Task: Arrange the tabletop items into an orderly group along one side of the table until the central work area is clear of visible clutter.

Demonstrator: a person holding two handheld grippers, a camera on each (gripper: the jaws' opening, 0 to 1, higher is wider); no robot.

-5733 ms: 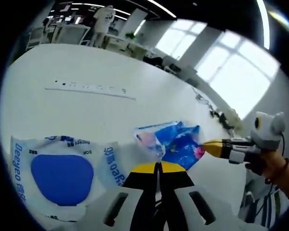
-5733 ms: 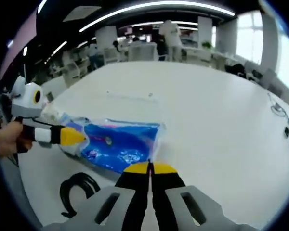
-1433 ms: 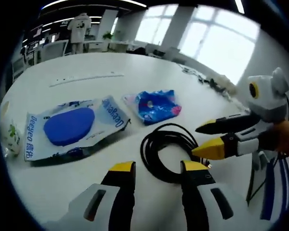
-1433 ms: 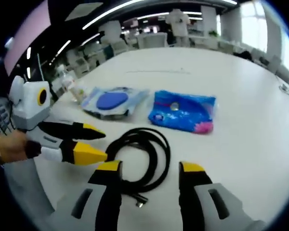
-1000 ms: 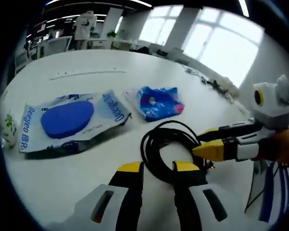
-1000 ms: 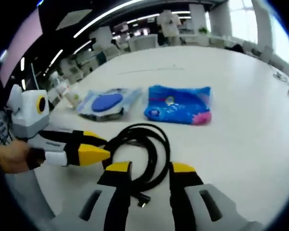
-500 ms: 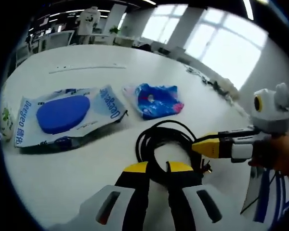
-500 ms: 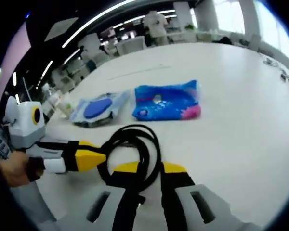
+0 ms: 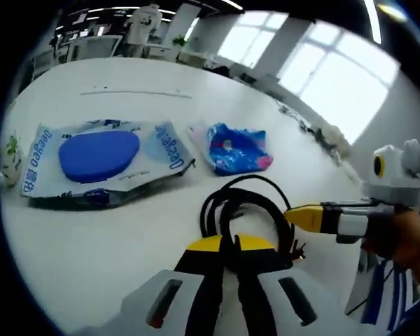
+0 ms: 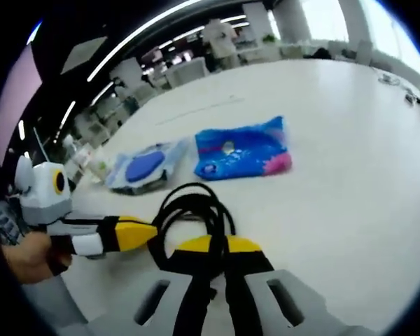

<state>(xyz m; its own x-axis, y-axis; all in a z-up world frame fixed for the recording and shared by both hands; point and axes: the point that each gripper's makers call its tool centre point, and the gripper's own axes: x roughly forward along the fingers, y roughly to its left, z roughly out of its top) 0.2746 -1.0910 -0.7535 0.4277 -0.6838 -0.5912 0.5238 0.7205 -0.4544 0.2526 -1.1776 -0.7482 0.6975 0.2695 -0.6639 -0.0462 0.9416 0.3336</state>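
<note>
The left gripper [image 9: 229, 242] is seen clamped on the cable [image 9: 245, 210], its 2 yellow-tipped jaws pinched together over the near side of the black coil. Same deal in the right gripper view: the right gripper [image 10: 211, 243] is closed tight on the cable [image 10: 192, 210], with the loops standing up just past the tips. So the coil is gripped from 2 sides at once, near the table [image 9: 91, 231] edge closest to the person.

In the left gripper view, the right gripper [image 9: 309, 216] is seen coming in from the right, held by a hand [image 9: 406, 238], with its yellow tips touching the coil's right side. In the right gripper view, the left gripper [image 10: 136, 233] comes in from the left, also held by a hand [image 10: 28, 259], its tips against the coil's left edge. A plug end [image 9: 296, 249] can be made out at the coil's right side.

Beyond the cable, 2 packs are lying flat on the white table. A white pack with a big blue oval [image 9: 101, 157] is sat to the left, and a crumpled blue bag with a bit of pink [image 9: 236, 148] is just beside it on the right. They can be seen in the right gripper view too, the pack [image 10: 143, 168] and the bag [image 10: 241, 157] side by side, apart from the cable. A small white-and-green thing [image 9: 10, 161] is sat at the far left of the pack; what it is can't be told.
</note>
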